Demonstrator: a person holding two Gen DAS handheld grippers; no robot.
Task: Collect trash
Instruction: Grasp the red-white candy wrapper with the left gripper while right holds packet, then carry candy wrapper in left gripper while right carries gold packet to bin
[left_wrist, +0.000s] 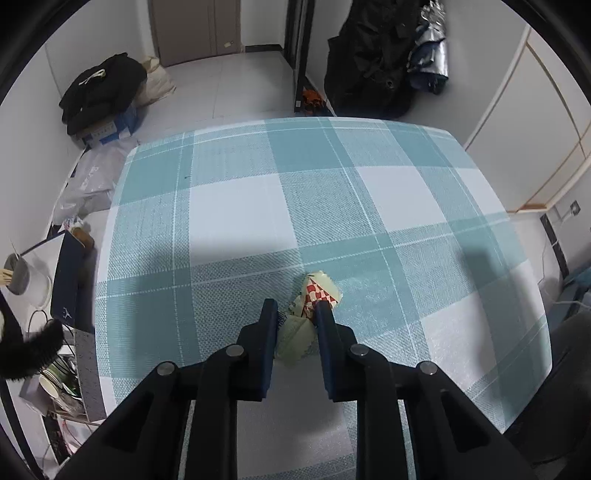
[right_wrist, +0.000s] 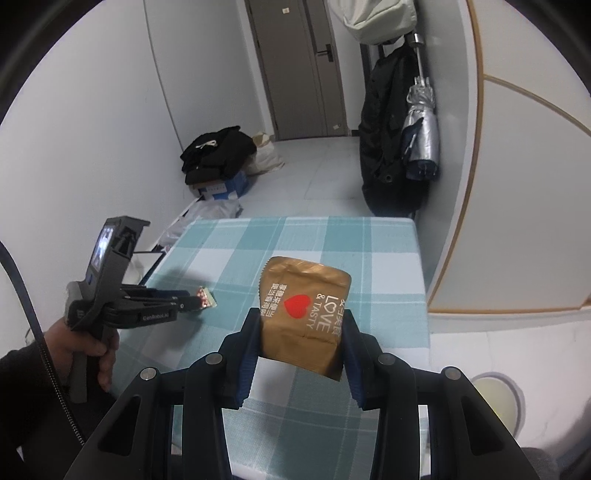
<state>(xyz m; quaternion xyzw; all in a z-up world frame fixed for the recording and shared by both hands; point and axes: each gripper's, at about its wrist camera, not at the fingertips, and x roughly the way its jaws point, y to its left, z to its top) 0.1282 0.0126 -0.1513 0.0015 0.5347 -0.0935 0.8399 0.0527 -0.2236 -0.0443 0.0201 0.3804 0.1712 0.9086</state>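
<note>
Trash in both claws. My left claw (left_wrist: 295, 308) is pinching the checkered wrapper (left_wrist: 316, 295): fingers (left_wrist: 267, 325) squeeze its crumpled pale body, and the red-and-white end sticks out ahead of the tips. From the right wrist view the wrapper (right_wrist: 206, 298) hangs off the left claw (right_wrist: 192, 303) tips above the tablecloth (right_wrist: 384, 266); I can't confirm clearance, since the left view puts the wrapper low over the cloth (left_wrist: 236, 221).

My right claw (right_wrist: 301, 326) is pinching the gold pouch (right_wrist: 304, 314). It stands upright between the fingers (right_wrist: 251, 332), gripped by its side edges, print upside down, top half above the tips. Edge grip makes sense: a flat pouch gives no other purchase. Its lower corner droops below the right finger, so the hold looks light.

Both pieces held off the table reads to me as the carry step, picks done. No bin in either view ahead of the claws. A round pale rim (right_wrist: 495, 398) sits low right of the right claw, off the table; could be the drop target, can't tell.

Risk: the pouch slipping if I swing fast. No other trash ahead on the cloth.
</note>
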